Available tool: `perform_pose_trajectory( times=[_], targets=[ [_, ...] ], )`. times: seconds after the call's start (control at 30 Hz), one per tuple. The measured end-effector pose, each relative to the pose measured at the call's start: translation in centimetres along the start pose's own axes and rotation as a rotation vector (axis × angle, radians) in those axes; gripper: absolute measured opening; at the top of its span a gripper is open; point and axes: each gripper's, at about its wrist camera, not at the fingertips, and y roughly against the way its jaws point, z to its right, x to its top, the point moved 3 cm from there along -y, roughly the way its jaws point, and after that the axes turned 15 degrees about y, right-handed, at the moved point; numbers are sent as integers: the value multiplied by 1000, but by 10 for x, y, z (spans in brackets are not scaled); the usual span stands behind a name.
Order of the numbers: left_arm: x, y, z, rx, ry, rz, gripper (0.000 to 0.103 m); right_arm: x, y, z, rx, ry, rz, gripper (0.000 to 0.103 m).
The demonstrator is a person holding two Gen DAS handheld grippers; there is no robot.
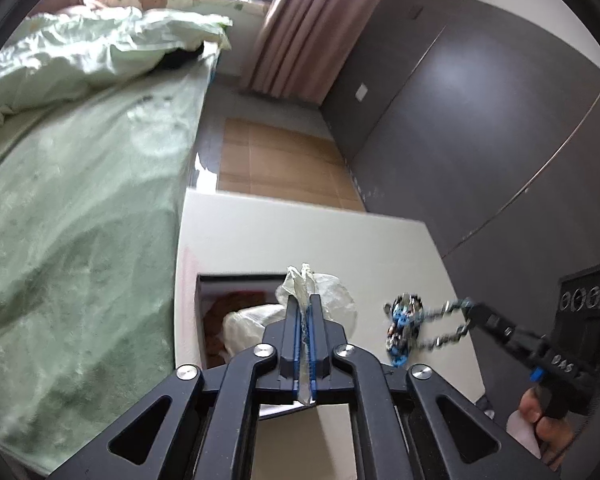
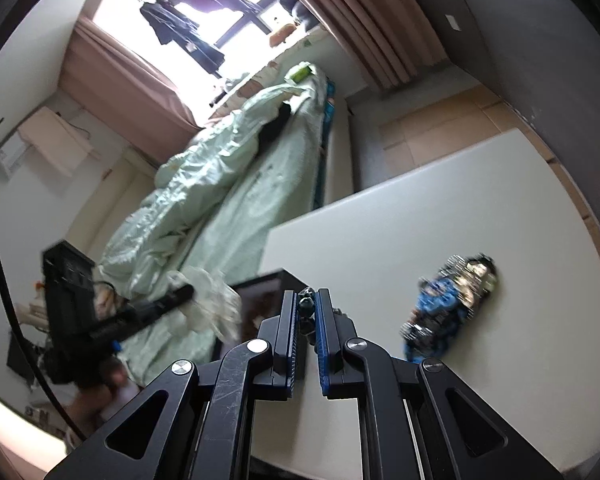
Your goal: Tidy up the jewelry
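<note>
A blue beaded necklace (image 1: 404, 326) lies bunched on the white table (image 1: 300, 232), its chain stretched up to my right gripper (image 1: 466, 312), which is shut on the chain. In the right wrist view the chain's dark beads (image 2: 307, 306) sit between the shut fingers (image 2: 307, 300), and the blue pendant cluster (image 2: 448, 308) rests on the table (image 2: 380, 220) to the right. My left gripper (image 1: 305, 300) is shut on a thin white plastic bag (image 1: 324, 292), held over an open dark box (image 1: 236, 304). The left gripper also shows in the right wrist view (image 2: 188, 292).
A bed with a pale green duvet (image 1: 80, 160) runs along the table's left side. A dark grey wardrobe (image 1: 480, 120) stands to the right, and cardboard (image 1: 276, 160) lies on the floor beyond the table. Pink curtains (image 1: 312, 20) hang at the window.
</note>
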Motion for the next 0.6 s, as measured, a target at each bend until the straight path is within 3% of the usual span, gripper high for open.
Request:
perform_pose_trajectory(
  times=[0.07,0.1,0.13,0.2,0.6],
  targets=[
    [-1,-8,-7,28,31,-39,44,5,-3,-8,19,12,21,10],
    [-1,-9,-9,24,45,-41,76,7,-4,-13,29,16,27,10],
    [0,-8,-10,12,52,-38,90,8,-6,-17,45,22,34,10],
    [3,1,-10,-14,61,-8,90,9,-13,-26,71,28,37,10],
    [28,33,-43,46,132,123,90,11,-54,-75,197,100,-9,10]
  ],
)
